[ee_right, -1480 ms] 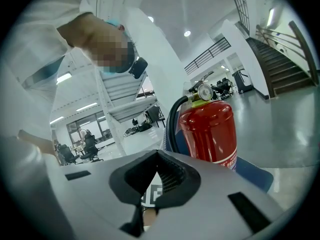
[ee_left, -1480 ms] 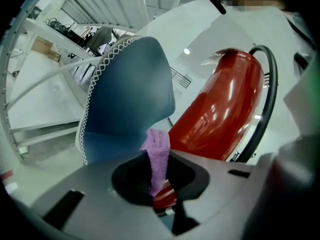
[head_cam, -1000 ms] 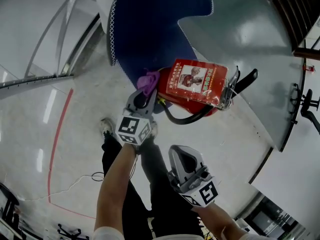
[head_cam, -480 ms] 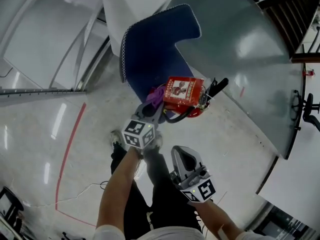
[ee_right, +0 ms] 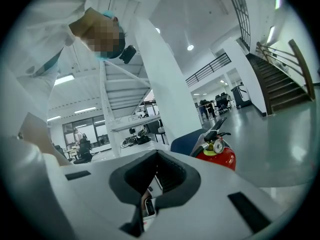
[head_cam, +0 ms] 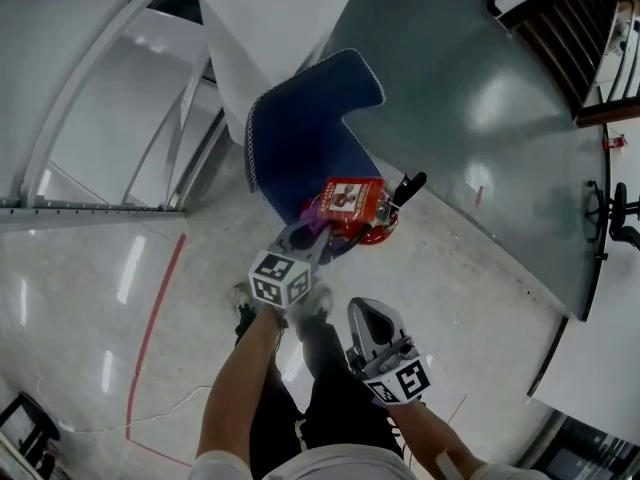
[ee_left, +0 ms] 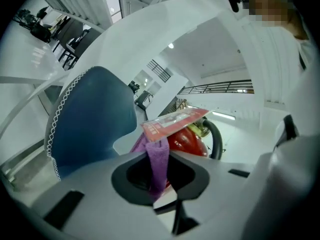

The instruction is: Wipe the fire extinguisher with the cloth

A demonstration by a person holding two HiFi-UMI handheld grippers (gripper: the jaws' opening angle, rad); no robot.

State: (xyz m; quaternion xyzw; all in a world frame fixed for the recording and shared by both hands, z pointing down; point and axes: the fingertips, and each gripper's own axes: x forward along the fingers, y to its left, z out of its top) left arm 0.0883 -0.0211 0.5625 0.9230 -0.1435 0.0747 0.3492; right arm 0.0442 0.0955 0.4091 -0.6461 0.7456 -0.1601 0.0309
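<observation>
"Where's the fire extinguisher [head_cam: 352, 218]?"

"On the floor beside the blue mat [head_cam: 300, 138]. The left gripper [head_cam: 305, 236] is pinching the soft purple cloth [ee_left: 157, 159] right by it. The right gripper [head_cam: 370, 316] is closed, empty and well back."

"Heavy?"

"Probably, and round and slick. I'd steady it at the neck."

The fire extinguisher [head_cam: 362, 218] stands on the floor [head_cam: 450, 288] at the near edge of a mat [head_cam: 300, 138], which spreads far and left behind it. The cloth [head_cam: 318, 224], between the left tool's [head_cam: 305, 238] jaws, sits just left of the extinguisher, under its hanging tag [head_cam: 348, 196]. The right tool [head_cam: 368, 318] hangs nearer and to the right, well apart.
</observation>
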